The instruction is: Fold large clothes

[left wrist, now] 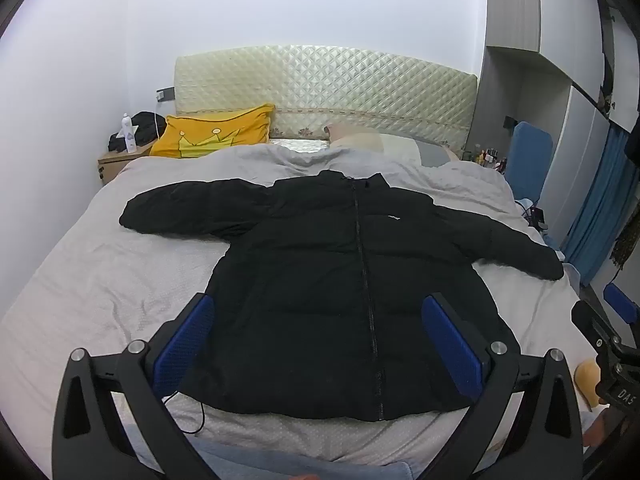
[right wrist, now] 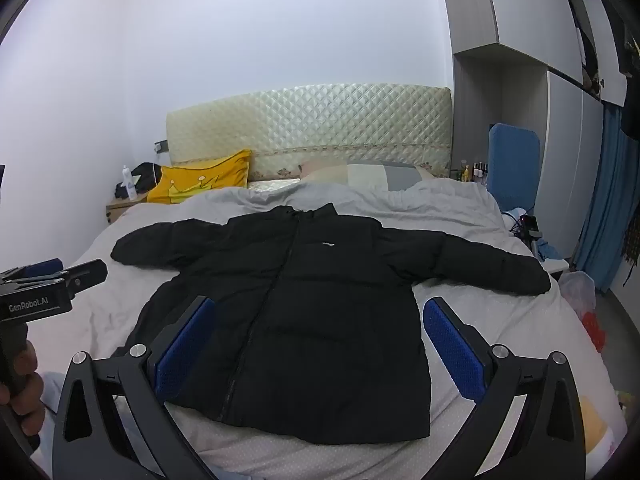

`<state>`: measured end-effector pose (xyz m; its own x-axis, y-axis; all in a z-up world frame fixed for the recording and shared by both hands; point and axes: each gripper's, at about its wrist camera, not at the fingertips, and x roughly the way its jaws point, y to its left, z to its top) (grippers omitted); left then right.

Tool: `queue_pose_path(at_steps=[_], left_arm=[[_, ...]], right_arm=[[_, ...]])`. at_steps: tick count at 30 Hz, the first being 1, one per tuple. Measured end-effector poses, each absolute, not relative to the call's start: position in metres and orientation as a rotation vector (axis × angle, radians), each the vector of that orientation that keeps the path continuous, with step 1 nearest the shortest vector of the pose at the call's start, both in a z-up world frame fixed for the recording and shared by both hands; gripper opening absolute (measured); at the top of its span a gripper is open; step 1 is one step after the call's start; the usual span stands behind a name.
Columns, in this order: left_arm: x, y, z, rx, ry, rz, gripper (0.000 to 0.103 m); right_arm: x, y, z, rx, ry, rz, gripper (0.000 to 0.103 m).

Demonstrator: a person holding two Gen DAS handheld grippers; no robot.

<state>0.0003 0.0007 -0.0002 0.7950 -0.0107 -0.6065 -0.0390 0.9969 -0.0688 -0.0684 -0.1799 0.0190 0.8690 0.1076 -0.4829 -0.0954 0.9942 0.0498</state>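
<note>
A black puffer jacket (left wrist: 340,264) lies flat on the bed, zipped, front up, both sleeves spread out sideways; it also shows in the right wrist view (right wrist: 304,304). My left gripper (left wrist: 318,336) is open and empty, held above the jacket's hem. My right gripper (right wrist: 320,340) is open and empty, also above the hem, to the right of the left one. The right gripper's body shows at the right edge of the left wrist view (left wrist: 612,344); the left one shows at the left edge of the right wrist view (right wrist: 44,288).
The bed has a grey cover (left wrist: 80,280) and a quilted cream headboard (left wrist: 320,92). A yellow pillow (left wrist: 212,132) and other pillows (left wrist: 360,140) lie at the head. A nightstand (left wrist: 116,160) stands far left, a blue chair (right wrist: 512,168) and wardrobe (right wrist: 560,120) right.
</note>
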Motion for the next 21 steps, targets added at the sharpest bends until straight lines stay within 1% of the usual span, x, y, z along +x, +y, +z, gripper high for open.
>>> queue_pose_path(at_steps=[10, 21], left_arm=[[0.0014, 0.0088, 0.0011, -0.081, 0.644, 0.013, 0.103], [-0.0043, 0.0011, 0.0012, -0.067, 0.642, 0.016, 0.103]], right_arm=[[-0.0707, -0.1777, 0.0203, 0.023, 0.494, 0.104, 0.103], [-0.0702, -0.1735, 0.0165, 0.016, 0.504, 0.106, 0.103]])
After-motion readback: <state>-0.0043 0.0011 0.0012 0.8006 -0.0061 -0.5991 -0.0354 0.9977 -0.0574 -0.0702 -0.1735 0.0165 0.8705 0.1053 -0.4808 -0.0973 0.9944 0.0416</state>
